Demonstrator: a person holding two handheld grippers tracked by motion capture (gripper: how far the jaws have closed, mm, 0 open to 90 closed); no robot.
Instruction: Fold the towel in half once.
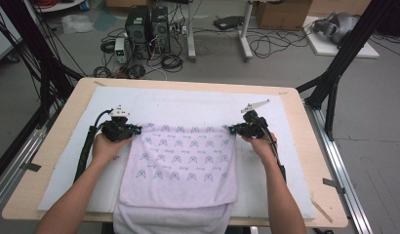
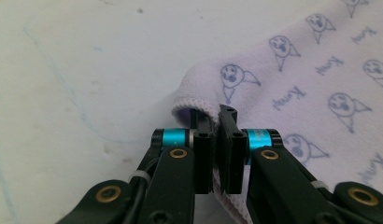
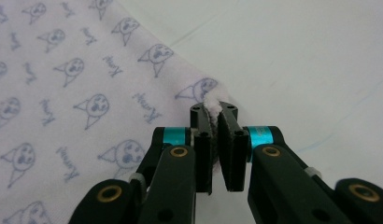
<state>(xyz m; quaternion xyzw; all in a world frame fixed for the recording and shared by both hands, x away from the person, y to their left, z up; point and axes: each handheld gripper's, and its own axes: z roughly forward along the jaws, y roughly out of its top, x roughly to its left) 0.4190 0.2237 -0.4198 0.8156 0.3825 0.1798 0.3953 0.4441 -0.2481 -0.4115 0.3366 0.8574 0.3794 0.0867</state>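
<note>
l tongs clamp towel corner | r tongs same | on mat

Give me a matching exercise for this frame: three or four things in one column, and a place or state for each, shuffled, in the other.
Things:
1. left gripper
2. right gripper
3. towel
4. white mat

Places or states:
A. covers the wooden tabletop
B. shut on the towel's far right corner
C. folded, near edge hanging over the table edge
D. shut on the towel's far left corner

Pairs: 1-D, 2-B, 3-C, 4-A
</note>
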